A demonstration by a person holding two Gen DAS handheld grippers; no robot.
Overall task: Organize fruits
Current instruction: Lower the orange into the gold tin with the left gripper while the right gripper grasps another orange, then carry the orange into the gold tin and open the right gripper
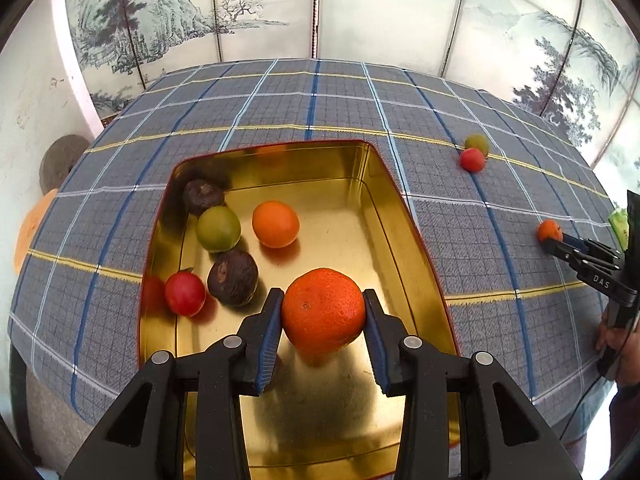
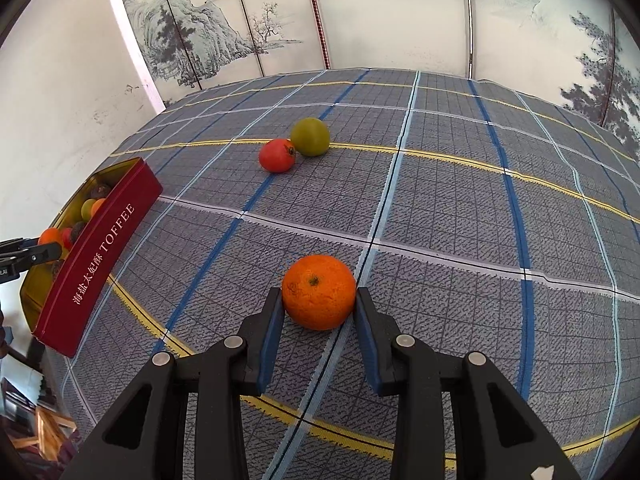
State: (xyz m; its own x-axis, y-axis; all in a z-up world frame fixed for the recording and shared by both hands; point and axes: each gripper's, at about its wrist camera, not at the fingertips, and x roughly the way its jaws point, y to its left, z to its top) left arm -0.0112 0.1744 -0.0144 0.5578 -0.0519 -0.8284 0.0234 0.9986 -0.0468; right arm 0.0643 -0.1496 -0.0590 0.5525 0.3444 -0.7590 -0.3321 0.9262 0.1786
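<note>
My left gripper is shut on an orange and holds it above the gold inside of the toffee tin. The tin holds another orange, a green fruit, a red fruit and two dark brown fruits. My right gripper has its pads against both sides of a second orange that rests on the plaid cloth. A red fruit and a green fruit lie touching farther back on the cloth.
The tin's red outer wall stands at the left of the right wrist view. The plaid cloth covers the table. A painted folding screen stands behind the table's far edge. The right gripper also shows in the left wrist view.
</note>
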